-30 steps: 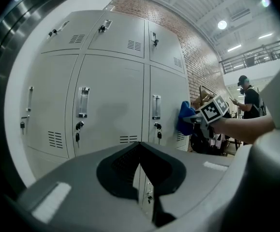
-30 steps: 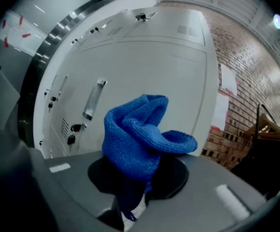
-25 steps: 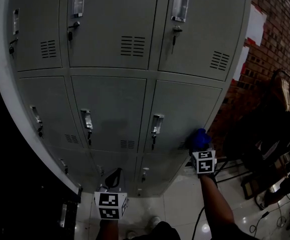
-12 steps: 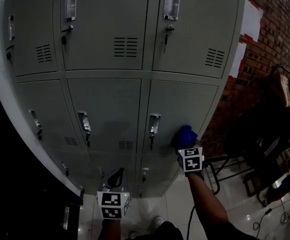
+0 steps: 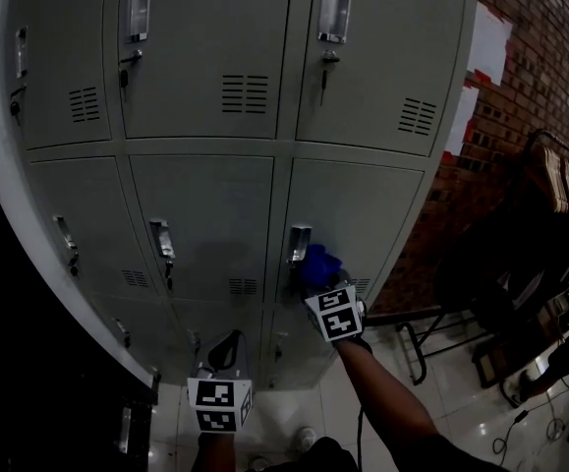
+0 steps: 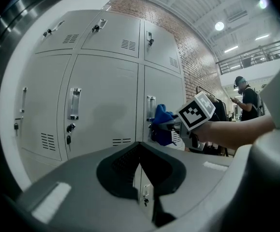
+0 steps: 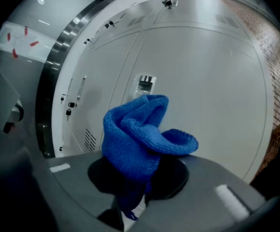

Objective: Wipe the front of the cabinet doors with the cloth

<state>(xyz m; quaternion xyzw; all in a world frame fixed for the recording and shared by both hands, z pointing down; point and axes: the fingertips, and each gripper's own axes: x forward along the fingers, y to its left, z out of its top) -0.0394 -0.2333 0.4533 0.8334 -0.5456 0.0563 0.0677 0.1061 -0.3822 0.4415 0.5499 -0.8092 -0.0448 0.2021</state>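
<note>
Grey metal locker doors (image 5: pixel 205 224) fill the head view. My right gripper (image 5: pixel 321 281) is shut on a bunched blue cloth (image 5: pixel 318 264), which presses on the lower right door (image 5: pixel 358 214) just beside its handle (image 5: pixel 299 242). In the right gripper view the blue cloth (image 7: pixel 140 139) sticks up from the shut jaws in front of the door and its handle (image 7: pixel 146 85). My left gripper (image 5: pixel 225 352) hangs low and away from the doors, jaws shut with nothing in them. From the left gripper view the cloth (image 6: pixel 163 124) and the right gripper's marker cube (image 6: pixel 197 112) show against the door.
A brick wall (image 5: pixel 540 77) runs to the right of the lockers. A dark rack with hanging items (image 5: pixel 549 224) stands at the right, cables lying on the glossy tiled floor (image 5: pixel 441 401). A person (image 6: pixel 248 98) stands far off in the left gripper view.
My right gripper has slid the cloth leftwards across the lower right door, from near its right edge to beside the handle. The left gripper has stayed put.
</note>
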